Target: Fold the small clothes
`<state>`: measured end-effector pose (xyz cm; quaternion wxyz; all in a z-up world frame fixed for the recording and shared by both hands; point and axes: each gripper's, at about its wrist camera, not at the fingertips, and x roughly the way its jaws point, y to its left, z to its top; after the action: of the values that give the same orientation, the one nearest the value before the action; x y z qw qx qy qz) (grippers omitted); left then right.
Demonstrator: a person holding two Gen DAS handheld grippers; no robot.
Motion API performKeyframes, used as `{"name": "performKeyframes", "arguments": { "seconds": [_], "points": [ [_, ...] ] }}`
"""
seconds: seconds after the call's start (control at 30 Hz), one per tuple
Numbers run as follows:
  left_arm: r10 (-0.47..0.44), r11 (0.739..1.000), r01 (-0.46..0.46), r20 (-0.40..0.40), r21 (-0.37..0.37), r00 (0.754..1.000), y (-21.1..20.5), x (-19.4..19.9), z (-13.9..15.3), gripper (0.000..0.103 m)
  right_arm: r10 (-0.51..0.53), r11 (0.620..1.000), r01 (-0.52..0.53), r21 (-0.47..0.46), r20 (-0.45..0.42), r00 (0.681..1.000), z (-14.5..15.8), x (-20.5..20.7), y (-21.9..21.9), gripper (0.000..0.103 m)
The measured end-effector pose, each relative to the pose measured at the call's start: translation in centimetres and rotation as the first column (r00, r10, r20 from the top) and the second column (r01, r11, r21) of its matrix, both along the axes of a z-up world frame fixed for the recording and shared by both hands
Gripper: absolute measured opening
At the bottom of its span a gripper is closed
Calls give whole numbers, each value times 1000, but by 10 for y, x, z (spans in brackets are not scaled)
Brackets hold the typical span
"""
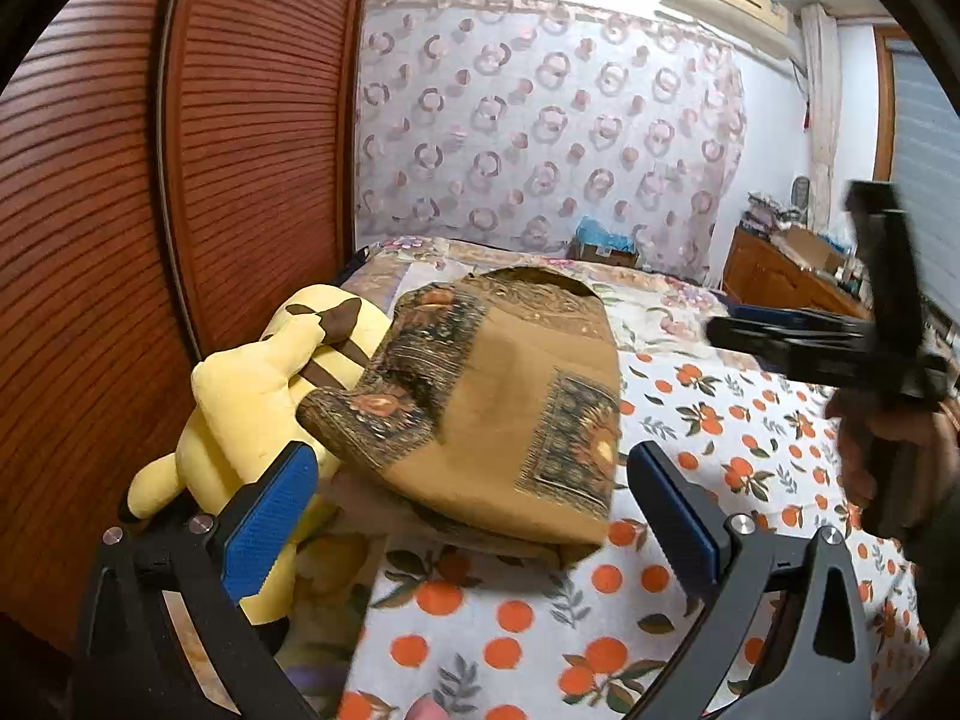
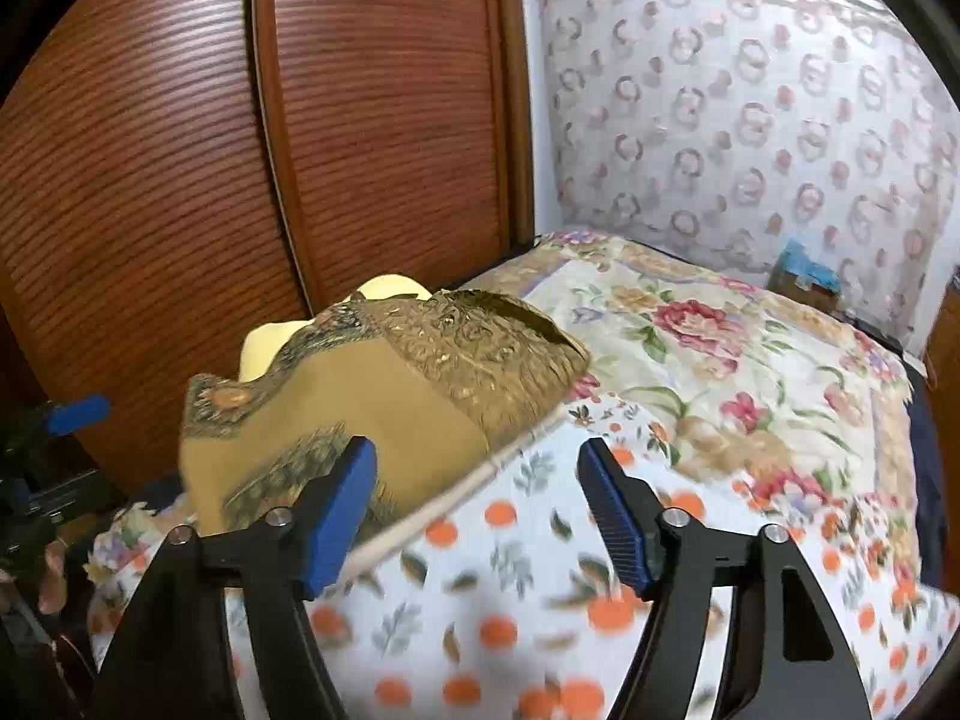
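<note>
A folded tan garment (image 1: 498, 396) with dark patterned patches lies on the orange-print sheet (image 1: 738, 420), its left part resting against a yellow plush toy (image 1: 252, 396). My left gripper (image 1: 474, 462) is open wide in front of the garment's near edge, and its blue pads (image 1: 270, 522) stand apart from the cloth. In the right wrist view the garment (image 2: 384, 384) lies ahead and to the left. My right gripper (image 2: 477, 456) is open over the sheet (image 2: 510, 540) with nothing between its fingers; its left finger (image 2: 342, 516) is in front of the garment's edge.
Slatted wooden wardrobe doors (image 1: 180, 180) stand close on the left. A floral quilt (image 2: 720, 360) covers the far part of the bed. A cardboard box (image 1: 606, 246) sits by the patterned curtain, and a wooden dresser (image 1: 780, 282) is at the right. A hand (image 1: 870, 450) holds the other gripper.
</note>
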<state>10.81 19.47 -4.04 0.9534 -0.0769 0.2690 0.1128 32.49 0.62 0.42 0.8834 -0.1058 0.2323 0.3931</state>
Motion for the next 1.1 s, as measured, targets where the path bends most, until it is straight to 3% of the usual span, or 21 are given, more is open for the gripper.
{"name": "performKeyframes", "arguments": {
  "seconds": [0.37,0.8,1.1],
  "points": [
    [-132,991,131,22,39,991,-74,-14,10,103,-137,989,135,51,35,990,-5,-107,-92,83],
    [-254,966,253,31,47,967,-154,-31,19,103,-343,934,338,112,21,939,-18,-205,-172,89],
    [-291,955,284,84,83,953,-189,-43,61,103,-449,883,425,199,97,888,20,-269,-220,89]
  ]
}}
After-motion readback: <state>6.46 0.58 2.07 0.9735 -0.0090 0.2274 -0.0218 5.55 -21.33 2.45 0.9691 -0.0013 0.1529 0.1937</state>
